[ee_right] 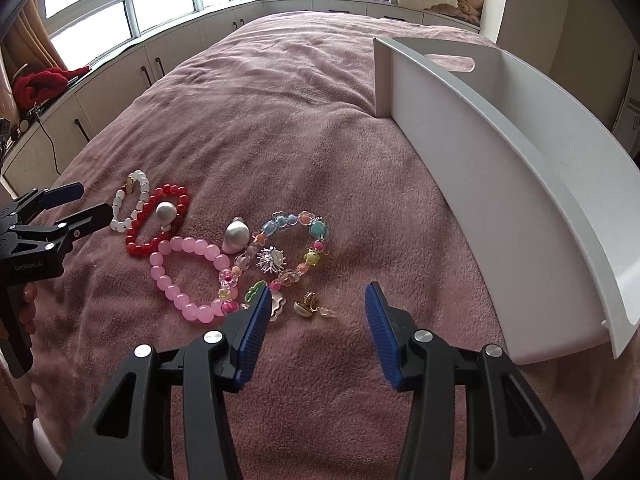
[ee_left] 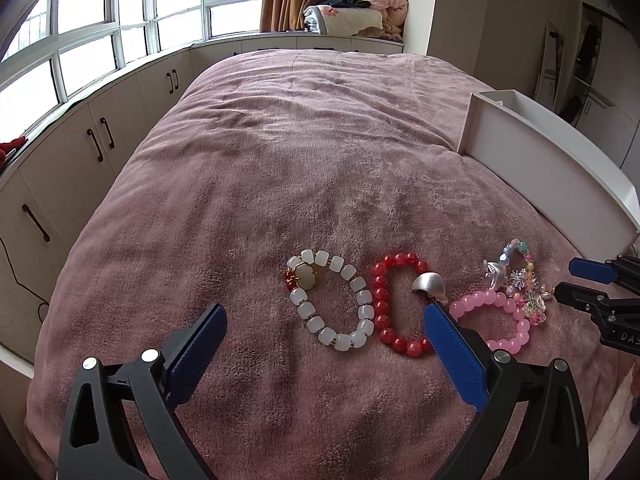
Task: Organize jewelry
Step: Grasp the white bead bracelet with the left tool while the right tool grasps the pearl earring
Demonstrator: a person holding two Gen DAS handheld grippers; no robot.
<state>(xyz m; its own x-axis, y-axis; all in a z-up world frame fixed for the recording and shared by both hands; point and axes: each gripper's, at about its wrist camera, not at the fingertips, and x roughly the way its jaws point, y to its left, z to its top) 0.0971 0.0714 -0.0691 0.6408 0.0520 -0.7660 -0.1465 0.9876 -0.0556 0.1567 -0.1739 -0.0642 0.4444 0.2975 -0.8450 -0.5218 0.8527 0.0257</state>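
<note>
Several bracelets lie on the pink blanket: a white bead bracelet point(ee_left: 329, 300), a red bead bracelet point(ee_left: 390, 305) with a silver shell piece point(ee_left: 429, 285), a pink bead bracelet point(ee_right: 188, 284) and a multicoloured bead bracelet point(ee_right: 296, 248). Small gold earrings point(ee_right: 308, 307) and a silver starburst piece point(ee_right: 272, 260) lie by it. My left gripper point(ee_left: 325, 314) is open, hovering just in front of the white and red bracelets. My right gripper point(ee_right: 317, 294) is open and empty, low over the earrings. A white tray point(ee_right: 500, 168) stands on the bed to the right.
The pink blanket point(ee_left: 300, 152) stretches far ahead, bare. Cabinets point(ee_left: 96, 144) under windows run along the left. Folded bedding point(ee_left: 360, 12) is piled at the back. A red garment point(ee_right: 40, 82) lies on the left counter.
</note>
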